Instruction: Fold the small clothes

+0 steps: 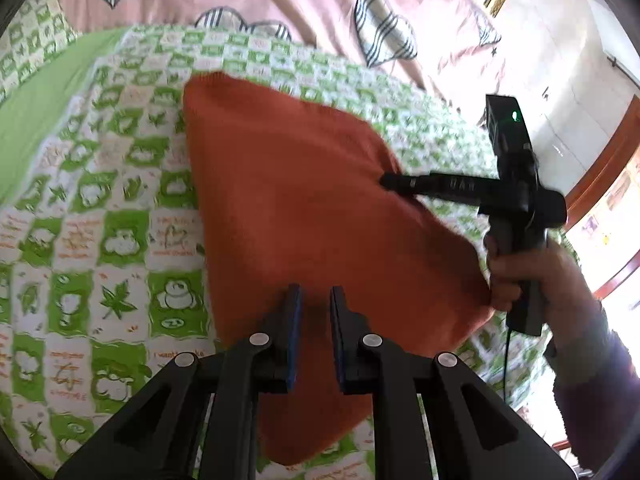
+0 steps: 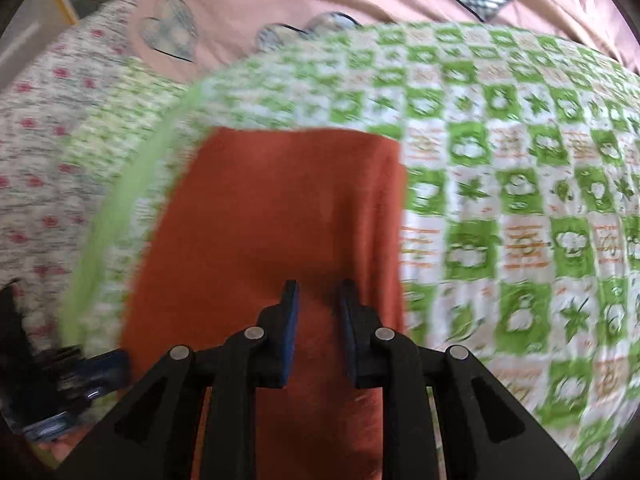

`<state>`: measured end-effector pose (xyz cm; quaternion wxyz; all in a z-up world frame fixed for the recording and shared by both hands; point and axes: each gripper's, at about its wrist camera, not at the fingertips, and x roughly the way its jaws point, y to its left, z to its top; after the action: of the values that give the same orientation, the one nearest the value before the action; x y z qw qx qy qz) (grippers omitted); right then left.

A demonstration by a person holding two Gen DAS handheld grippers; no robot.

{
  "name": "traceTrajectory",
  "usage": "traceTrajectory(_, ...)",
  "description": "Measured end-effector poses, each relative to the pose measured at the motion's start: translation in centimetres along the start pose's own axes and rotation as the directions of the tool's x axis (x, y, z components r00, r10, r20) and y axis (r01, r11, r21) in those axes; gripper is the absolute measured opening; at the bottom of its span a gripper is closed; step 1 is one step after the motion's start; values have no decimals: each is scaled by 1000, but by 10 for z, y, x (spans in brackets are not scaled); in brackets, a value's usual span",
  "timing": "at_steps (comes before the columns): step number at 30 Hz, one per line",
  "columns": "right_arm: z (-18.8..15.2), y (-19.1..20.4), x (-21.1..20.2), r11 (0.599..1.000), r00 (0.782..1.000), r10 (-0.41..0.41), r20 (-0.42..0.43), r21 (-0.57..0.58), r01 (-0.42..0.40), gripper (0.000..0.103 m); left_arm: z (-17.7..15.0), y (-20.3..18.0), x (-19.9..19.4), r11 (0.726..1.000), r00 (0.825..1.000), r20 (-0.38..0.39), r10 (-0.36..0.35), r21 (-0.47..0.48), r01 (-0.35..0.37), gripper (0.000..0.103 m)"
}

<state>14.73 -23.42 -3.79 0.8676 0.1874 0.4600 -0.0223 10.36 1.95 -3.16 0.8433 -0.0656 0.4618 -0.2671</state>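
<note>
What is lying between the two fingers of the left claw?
In the left wrist view, only the orange cloth shows in the gap of the left claw; the fingers stand slightly apart, not pinching it.

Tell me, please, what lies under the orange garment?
The orange garment lies on a green-and-white checked blanket that shows all around it. Whatever lies beneath the garment's middle or between its folded layers is covered.

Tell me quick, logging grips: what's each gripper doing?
Left gripper: open, nothing held, over the orange cloth.
Right gripper: open, nothing held.
</note>
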Motion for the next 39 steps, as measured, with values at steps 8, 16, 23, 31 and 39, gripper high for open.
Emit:
traceTrajectory(8,1,-13,-3,999,999,7,33,44,-8,13,-5,-2,4,1000,1000,-7,26,-13,-26,10)
traceTrajectory(16,-53,12,-62,999,998,40,56,-19,-39,17,-33,-13,-21,999,1000,1,31,8,-31,14)
traceTrajectory(23,-88,-19,-47,999,1000,-21,-2,37,21,14,-50,-7,-9,999,999,-28,46,2,-46,13)
traceTrajectory(31,-100,-5,-77,1000,999,-5,45,30,4,17,-53,-10,-20,998,998,-20,65,-8,-66,15)
traceTrajectory(39,-134,-2,-67,999,999,-43,8,-12,43,17,-60,-14,-11,994,994,-27,110,14,-109,16)
